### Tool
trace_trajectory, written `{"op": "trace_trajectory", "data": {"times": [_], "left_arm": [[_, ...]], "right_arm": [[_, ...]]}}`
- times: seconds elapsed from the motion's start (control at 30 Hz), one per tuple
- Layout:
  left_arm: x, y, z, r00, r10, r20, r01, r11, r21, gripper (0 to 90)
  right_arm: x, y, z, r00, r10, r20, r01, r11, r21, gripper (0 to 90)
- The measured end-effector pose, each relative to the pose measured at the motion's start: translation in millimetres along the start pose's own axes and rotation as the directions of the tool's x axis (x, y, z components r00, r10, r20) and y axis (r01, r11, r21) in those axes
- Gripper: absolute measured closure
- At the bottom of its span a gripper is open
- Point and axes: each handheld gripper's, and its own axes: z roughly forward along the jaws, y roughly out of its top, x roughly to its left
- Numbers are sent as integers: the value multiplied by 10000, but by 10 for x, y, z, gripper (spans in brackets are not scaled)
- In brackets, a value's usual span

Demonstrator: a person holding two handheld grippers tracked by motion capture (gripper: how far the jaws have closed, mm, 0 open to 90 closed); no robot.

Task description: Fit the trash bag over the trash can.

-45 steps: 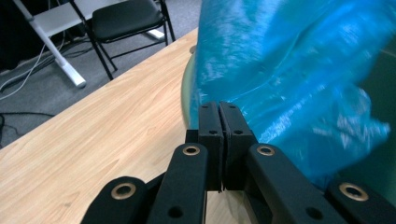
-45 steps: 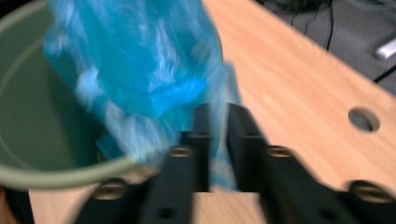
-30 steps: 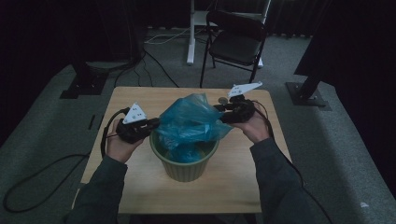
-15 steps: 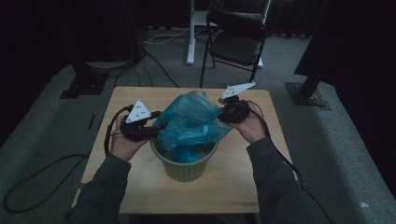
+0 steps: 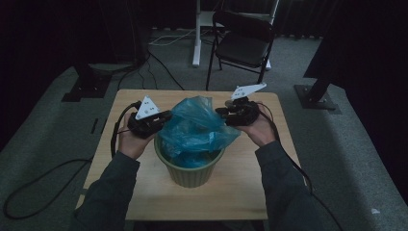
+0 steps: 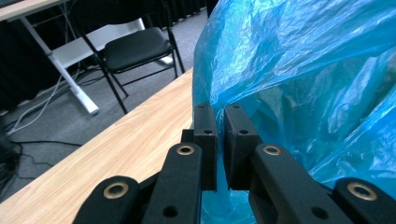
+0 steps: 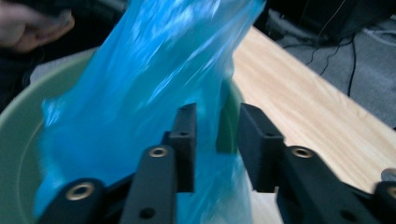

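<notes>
Left claw (image 6: pixel 215 114) reclosed since earlier frame, now clenched on blue bag (image 5: pixel 195 127) edge. Right claw (image 7: pixel 215 122) reopened, jaws apart, film between pads but not pinched. Bag held bunched above green bin (image 5: pixel 190 168) on counter (image 5: pixel 240 192), likely for spreading over rim.

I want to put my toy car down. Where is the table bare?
Bare wood lies along the table's near edge, between the green bin and the sleeves, and at its far corners. The middle is crowded: blue bag and both grippers.
</notes>
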Motion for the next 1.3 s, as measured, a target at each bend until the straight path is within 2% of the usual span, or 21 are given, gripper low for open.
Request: {"op": "trace_trajectory", "data": {"times": [0.07, 0.1, 0.17, 0.27, 0.47, 0.57, 0.67, 0.8, 0.83, 0.9, 1.07, 1.17, 1.23, 1.27, 1.3], "left_arm": [[3, 1, -1, 10000, -11, 53, 11, 10000, -25, 847], [14, 0, 1, 9999, -62, 123, 62, 10000, -49, 840], [24, -9, 4, 9999, -119, 115, 119, 9999, -37, 834], [46, -27, 3, 9997, -210, 115, 210, 9998, 14, 831], [164, -138, -38, 9979, -629, -174, 633, 9977, 240, 847], [229, -184, -33, 9950, -963, -258, 972, 9946, 352, 849], [299, -236, 2, 9907, -1322, -312, 1338, 9895, 543, 849], [362, -299, 55, 9865, -1602, -344, 1624, 9838, 761, 855], [406, -348, 102, 9817, -1869, -352, 1894, 9778, 894, 858], [446, -397, 148, 9772, -2095, -340, 2120, 9716, 1055, 859], [518, -505, 241, 9667, -2553, -192, 2554, 9564, 1418, 863], [534, -563, 289, 9628, -2697, -142, 2684, 9501, 1589, 866], [536, -582, 298, 9619, -2731, -122, 2714, 9488, 1618, 867], [531, -614, 314, 9589, -2837, -10, 2799, 9452, 1681, 867], [528, -628, 325, 9589, -2839, 44, 2789, 9447, 1725, 867]], "right_arm": [[-5, 18, 11, 10000, -11, 52, 11, 9999, -106, 600], [-22, 77, 69, 10000, 21, -88, -23, 9997, -233, 604], [-23, 103, 103, 9997, 4, -244, -10, 9997, -230, 726], [-25, 128, 144, 9998, 192, 80, -193, 9998, 46, 896], [-97, 102, 131, 9952, 646, 740, -679, 9968, 432, 900], [-145, 62, 126, 9907, 896, 1019, -963, 9934, 619, 900], [-187, 27, 151, 9844, 1072, 1398, -1211, 9880, 954, 900], [-211, 3, 228, 9805, 1106, 1623, -1328, 9822, 1331, 900], [-217, -5, 250, 9793, 1153, 1662, -1398, 9796, 1444, 900], [-235, -24, 301, 9774, 1121, 1794, -1424, 9758, 1662, 900], [-274, -109, 398, 9752, 1346, 1758, -1683, 9664, 1941, 900], [-318, -192, 437, 9718, 1514, 1809, -1892, 9582, 2145, 900], [-330, -221, 445, 9710, 1609, 1770, -1974, 9569, 2129, 900], [-339, -271, 450, 9705, 1688, 1721, -2050, 9535, 2208, 900], [-338, -291, 457, 9701, 1705, 1727, -2078, 9511, 2285, 900]]}}
